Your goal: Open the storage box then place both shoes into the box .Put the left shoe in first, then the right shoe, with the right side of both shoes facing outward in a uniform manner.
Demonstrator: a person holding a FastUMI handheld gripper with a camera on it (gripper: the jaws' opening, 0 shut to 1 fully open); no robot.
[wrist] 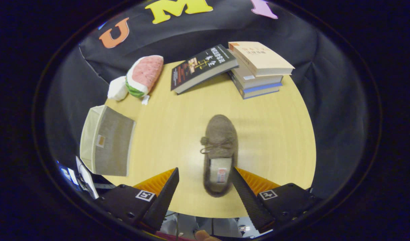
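Gripper point(205, 177) fingers spread wide, clamped on nothing. Shoe point(219, 152) lies on the table point(275, 134) with its heel end between the fingertips, closer to the right finger, toe pointing away. One shoe visible; can't tell if it's the left or right one.

Storage box point(106, 144) sits off to the left of the left finger, at the table's left edge, lid looks closed. Part of it seems to overhang that edge.

Risks:
- Shoe is off-centre in the gap, so closing now likely has the right finger hit first and skew or push the shoe instead of pinching it.
- Soft fuzzy upper: collar may squash and slip out.
- Pushing on the box lid could shove the box off the table's left edge.

Room: open tabletop between shoe and box, clear path left. Books point(255, 67) and plush watermelon point(141, 75) sit well beyond the shoe, out of the way. Near table edge is right under the fingers.
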